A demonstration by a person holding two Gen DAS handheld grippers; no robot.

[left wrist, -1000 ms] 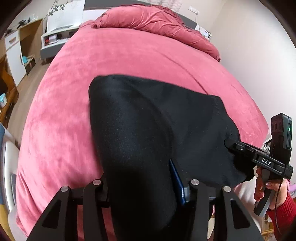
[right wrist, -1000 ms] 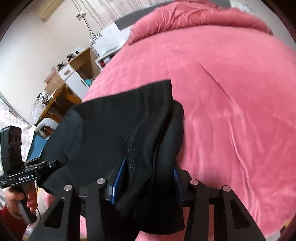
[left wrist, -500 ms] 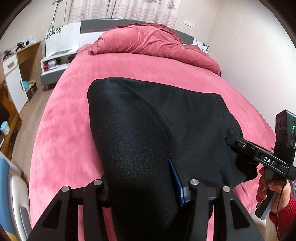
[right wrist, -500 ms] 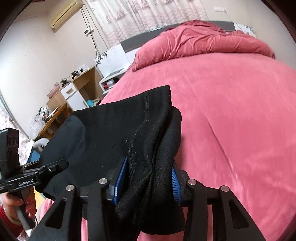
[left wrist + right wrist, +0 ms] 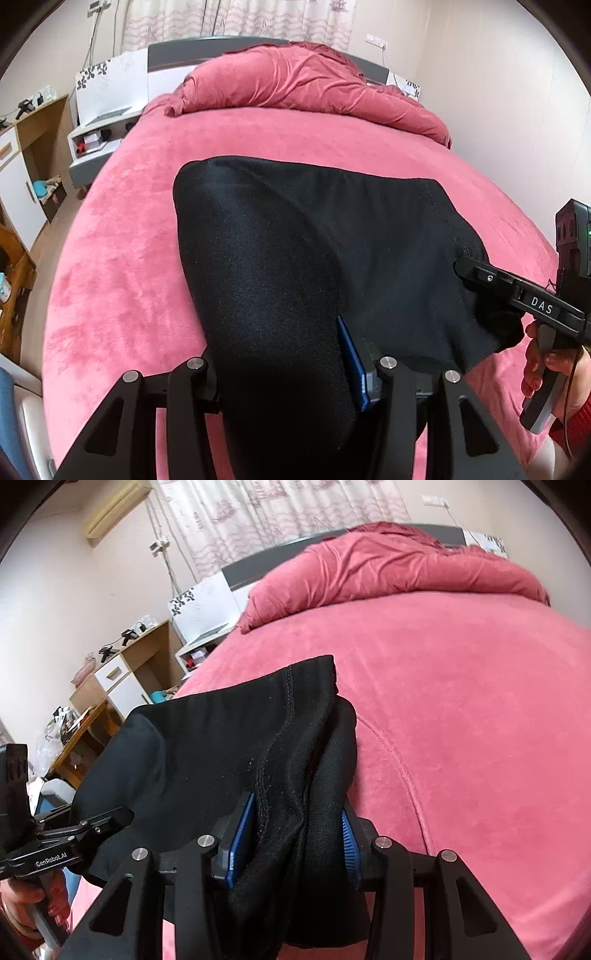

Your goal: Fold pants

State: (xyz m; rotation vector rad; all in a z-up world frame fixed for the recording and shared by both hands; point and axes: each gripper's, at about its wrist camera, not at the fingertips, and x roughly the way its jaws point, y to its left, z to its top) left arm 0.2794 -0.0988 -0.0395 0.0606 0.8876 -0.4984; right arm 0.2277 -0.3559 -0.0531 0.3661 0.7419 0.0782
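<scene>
both grippers have carried the black knit pants (image 5: pixel 295 258) back over the pink plush bed (image 5: pixel 122 258). left gripper (image 5: pixel 284 373), marked "genrobot.ai", and right gripper (image 5: pixel 291 842), marked "das", each clamp bunched fabric.

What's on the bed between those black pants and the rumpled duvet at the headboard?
Nothing: only bare pink bedspread lies between the pants and the duvet. Both wrist views show it.
</scene>
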